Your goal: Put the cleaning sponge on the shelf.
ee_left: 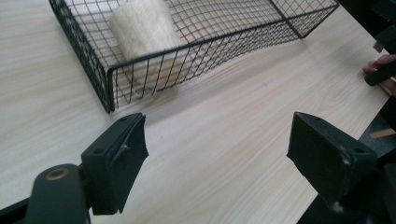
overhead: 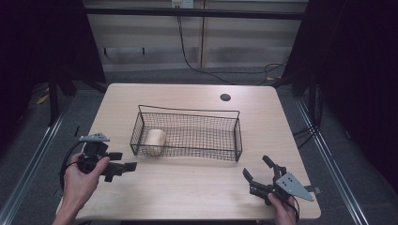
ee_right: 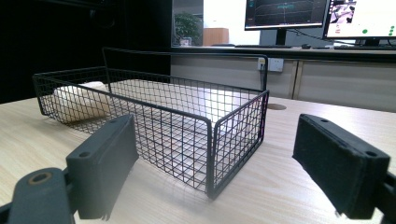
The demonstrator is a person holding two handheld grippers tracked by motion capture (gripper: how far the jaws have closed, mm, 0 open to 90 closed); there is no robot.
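table: a pale wood-grain table with rounded corners and a dark round grommet hole near its far edge.
room: dark curtains on both sides of the high view, a light panelled wall behind with a black cable hanging down it, grey floor with metal rails on either side; in the right gripper view two lit monitors stand on a desk beyond the table.
basket: a black wire basket stands in the middle of the table, long side across, with a raised wire bar along its back edge.
roll: a pale cream roll lies on its side inside the basket, at its left end, against the front-left corner; in the left gripper view it looks fuzzy and sits just behind the mesh corner.
left hand: left hand comes in from the bottom left and holds the left gripper low over the table, pointing right, near the basket's front-left corner but apart from it.
left gripper jaws: wide apart, nothing between them; bare tabletop shows in the gap.
right hand: right hand sits at the table's near right edge, holding the right gripper aimed up and left at the basket's right end, well apart from it.
right gripper jaws: spread wide, nothing held.
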